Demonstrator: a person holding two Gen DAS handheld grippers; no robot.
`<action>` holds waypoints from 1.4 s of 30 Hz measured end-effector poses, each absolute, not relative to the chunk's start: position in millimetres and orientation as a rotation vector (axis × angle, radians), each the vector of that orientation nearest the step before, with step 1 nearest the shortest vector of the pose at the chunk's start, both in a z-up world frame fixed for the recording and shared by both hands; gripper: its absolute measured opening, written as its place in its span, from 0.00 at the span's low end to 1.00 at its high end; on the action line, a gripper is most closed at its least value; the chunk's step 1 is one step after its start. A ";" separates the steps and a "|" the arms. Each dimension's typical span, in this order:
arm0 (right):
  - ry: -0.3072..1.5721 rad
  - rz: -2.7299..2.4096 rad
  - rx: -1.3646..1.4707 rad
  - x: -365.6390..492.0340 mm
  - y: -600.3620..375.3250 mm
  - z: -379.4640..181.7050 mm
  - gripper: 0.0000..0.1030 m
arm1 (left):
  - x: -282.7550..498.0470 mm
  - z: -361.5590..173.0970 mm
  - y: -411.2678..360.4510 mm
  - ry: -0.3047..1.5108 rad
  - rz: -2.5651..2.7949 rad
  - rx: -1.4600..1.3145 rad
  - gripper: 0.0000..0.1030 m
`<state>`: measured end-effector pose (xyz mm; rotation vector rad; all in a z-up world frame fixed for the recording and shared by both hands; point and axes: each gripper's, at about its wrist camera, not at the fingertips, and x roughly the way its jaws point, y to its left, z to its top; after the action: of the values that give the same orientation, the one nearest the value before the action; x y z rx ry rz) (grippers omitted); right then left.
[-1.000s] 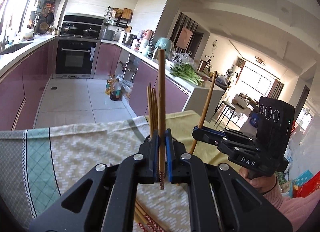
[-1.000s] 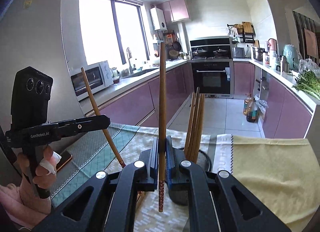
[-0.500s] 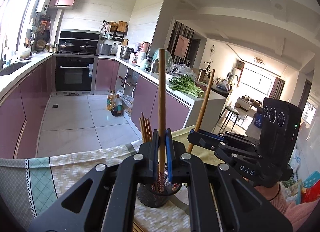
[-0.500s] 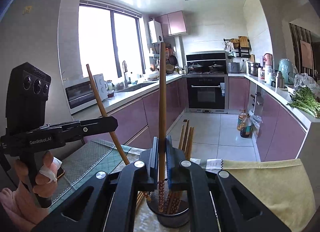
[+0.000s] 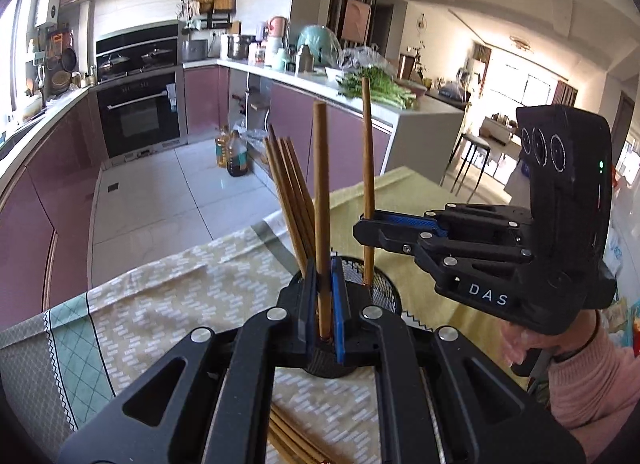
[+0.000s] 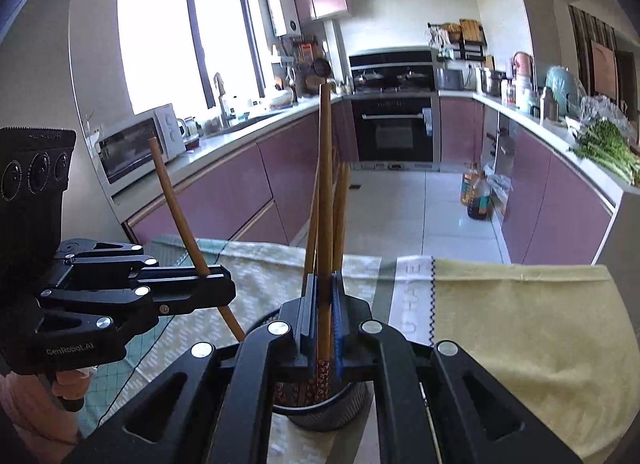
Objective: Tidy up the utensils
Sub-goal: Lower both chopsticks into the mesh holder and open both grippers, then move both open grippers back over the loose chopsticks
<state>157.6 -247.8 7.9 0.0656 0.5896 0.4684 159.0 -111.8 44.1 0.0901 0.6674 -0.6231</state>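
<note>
A black mesh holder (image 5: 385, 288) (image 6: 352, 398) stands on the tablecloth with several wooden chopsticks (image 5: 289, 191) (image 6: 342, 199) leaning in it. My left gripper (image 5: 323, 304) (image 6: 226, 288) is shut on one upright chopstick (image 5: 320, 199) (image 6: 174, 203); its lower end hangs at the holder's near rim. My right gripper (image 6: 323, 316) (image 5: 360, 229) is shut on another upright chopstick (image 6: 325, 191) (image 5: 367, 167). The patterned lower end of that chopstick reaches down into the holder's mouth.
More loose chopsticks (image 5: 288, 444) lie on the patterned cloth (image 5: 168, 304) near its front edge. A yellow cloth (image 6: 520, 324) covers the table's right part. Hands in pink sleeves (image 5: 592, 376) hold both grippers. Beyond the table are kitchen cabinets and oil bottles (image 5: 234, 155) on the floor.
Both grippers have come forward and down with their chopsticks. The mesh holder now sits right under the fingertips, and the right chopstick's lower end has dipped into it.
</note>
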 end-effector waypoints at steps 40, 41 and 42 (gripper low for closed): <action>0.668 0.689 0.013 85.1 -195.8 -33.0 0.38 | 96.7 -14.3 -13.4 0.628 -0.387 -0.038 0.54; 0.694 0.692 0.016 86.1 -192.2 -40.3 0.38 | 94.9 -21.3 -11.6 0.643 -0.371 -0.036 0.55; 0.708 0.693 0.016 85.6 -189.9 -44.8 0.38 | 93.3 -27.6 -9.3 0.657 -0.364 -0.033 0.55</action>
<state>85.6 -189.9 -44.9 0.0163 0.7076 0.6934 93.3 -9.4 -27.6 -0.0331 0.6567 -0.3640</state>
